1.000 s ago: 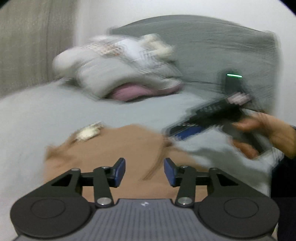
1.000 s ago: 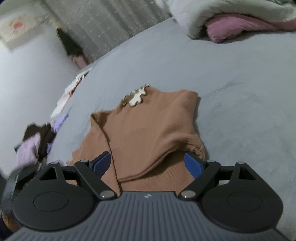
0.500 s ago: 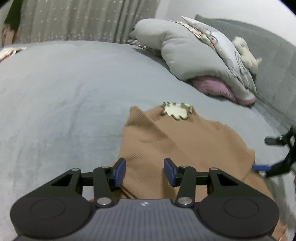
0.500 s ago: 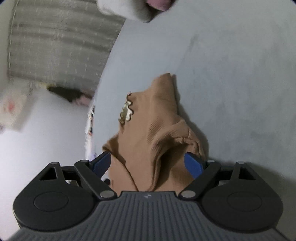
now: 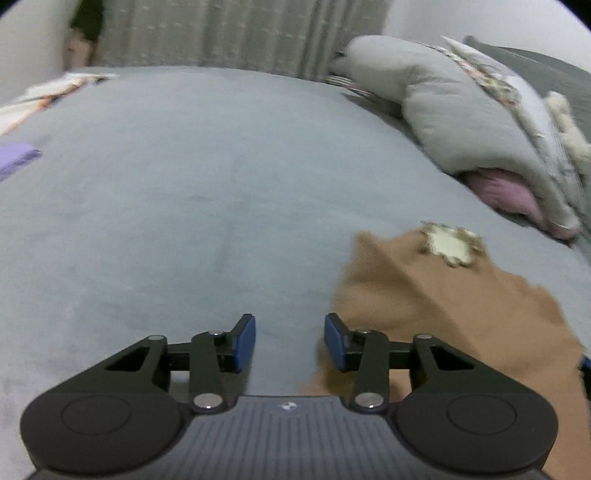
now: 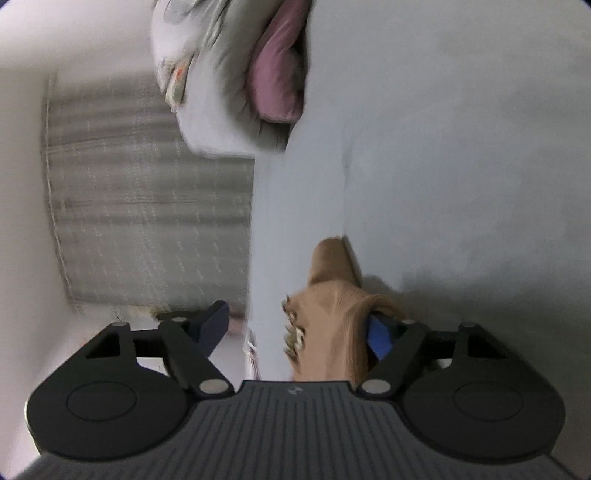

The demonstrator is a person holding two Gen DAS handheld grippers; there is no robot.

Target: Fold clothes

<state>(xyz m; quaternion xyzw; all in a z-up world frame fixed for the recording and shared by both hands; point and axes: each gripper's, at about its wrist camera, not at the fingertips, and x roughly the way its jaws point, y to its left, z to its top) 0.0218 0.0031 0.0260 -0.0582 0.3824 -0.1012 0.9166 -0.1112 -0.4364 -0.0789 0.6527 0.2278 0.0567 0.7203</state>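
Left wrist view
Brown top: one brown top lies flat on the grey bed, at the right side of this view. Its long way runs from the near right corner up toward the pillows. The end with the cream lace patch points at the pillows.
Left tongs: the left gripper has its two blue pads a small way apart, and nothing sits between them. It is over bare bed, with the right pad just at the edge of the top.
Pillows: one grey pillow on one pink pillow, far right.
Other things: a curtain at the back and one purple thing at the left edge.

Right wrist view
View: the picture is turned on its side and blurry.
Brown top: it is bunched up between the fingers, with its narrow end pointing away along the bed.
Right tongs: the right gripper is spread wide. The cloth touches the right blue pad; the left pad is bare. I cannot tell if the cloth is pinched.
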